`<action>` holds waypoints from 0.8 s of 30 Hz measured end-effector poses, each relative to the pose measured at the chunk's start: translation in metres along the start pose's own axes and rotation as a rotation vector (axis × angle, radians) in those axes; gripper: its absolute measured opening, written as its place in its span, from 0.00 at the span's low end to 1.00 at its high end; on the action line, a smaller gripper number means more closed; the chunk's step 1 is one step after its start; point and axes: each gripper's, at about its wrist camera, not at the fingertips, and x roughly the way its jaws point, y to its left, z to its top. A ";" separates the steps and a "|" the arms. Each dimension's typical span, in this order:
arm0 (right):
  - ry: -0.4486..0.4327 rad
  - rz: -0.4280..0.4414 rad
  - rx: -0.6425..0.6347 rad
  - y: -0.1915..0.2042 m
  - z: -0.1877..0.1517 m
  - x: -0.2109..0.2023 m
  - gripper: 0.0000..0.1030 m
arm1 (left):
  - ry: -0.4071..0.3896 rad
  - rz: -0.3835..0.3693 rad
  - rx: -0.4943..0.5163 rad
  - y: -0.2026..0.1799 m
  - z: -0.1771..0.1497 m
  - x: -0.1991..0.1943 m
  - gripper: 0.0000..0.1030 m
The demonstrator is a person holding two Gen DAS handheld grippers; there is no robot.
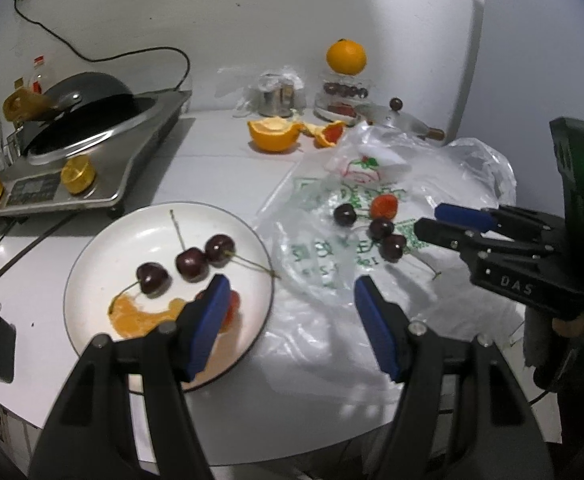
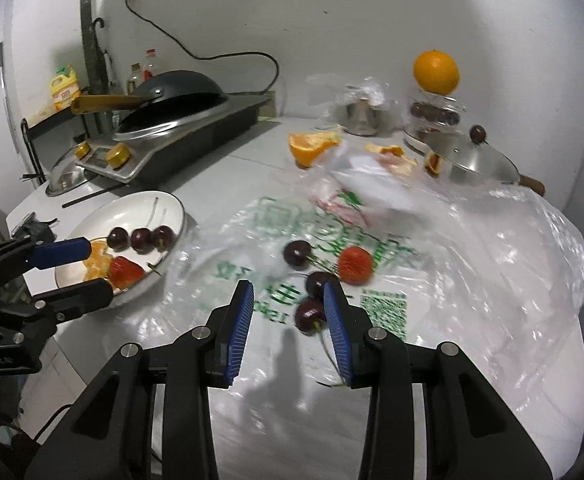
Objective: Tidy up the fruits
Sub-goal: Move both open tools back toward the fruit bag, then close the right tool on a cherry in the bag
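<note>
Cherries (image 1: 190,266) lie in two groups. Three sit in a row on the white plate (image 1: 92,272) with an orange slice (image 1: 140,318), and three more (image 2: 297,254) lie on the clear plastic bag (image 2: 471,280) beside a red strawberry (image 2: 355,265). Another red fruit (image 2: 126,271) on the plate is half hidden behind the left gripper (image 1: 288,300) in the left view, so its shape is hard to tell there. The left gripper's jaws stand wide with nothing between them, above the plate's edge and the bag. The right gripper (image 2: 288,300) has its jaws narrow but apart, holding nothing. The nearest cherry (image 2: 309,316) shows between its blue pads, partly hidden by the right one and blurry. The green print on the bag is smeared and cannot be read.

The worktop (image 1: 220,168) is white. At the back stand a cooker (image 1: 92,160) with a dark pan (image 1: 88,92), a cut orange half (image 1: 274,134), peel pieces (image 1: 329,134), a pot lid (image 2: 475,156) and a whole orange (image 1: 345,57) sitting on a jar (image 1: 343,94). The wall is white, with a black cord (image 1: 92,56) running along it.
</note>
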 end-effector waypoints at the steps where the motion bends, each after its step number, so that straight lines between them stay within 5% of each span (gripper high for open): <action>1: 0.002 -0.002 0.004 -0.002 -0.001 0.000 0.38 | 0.002 -0.001 0.003 -0.002 0.001 0.001 0.64; 18: 0.085 0.039 0.018 -0.021 -0.005 0.040 0.39 | 0.038 -0.014 0.017 -0.017 0.006 0.025 0.64; 21: 0.104 0.047 0.025 -0.024 -0.005 0.048 0.39 | 0.043 -0.024 0.007 -0.016 0.008 0.030 0.78; 24: 0.120 0.056 0.024 -0.025 -0.005 0.055 0.39 | 0.045 -0.029 0.013 -0.018 0.010 0.034 0.78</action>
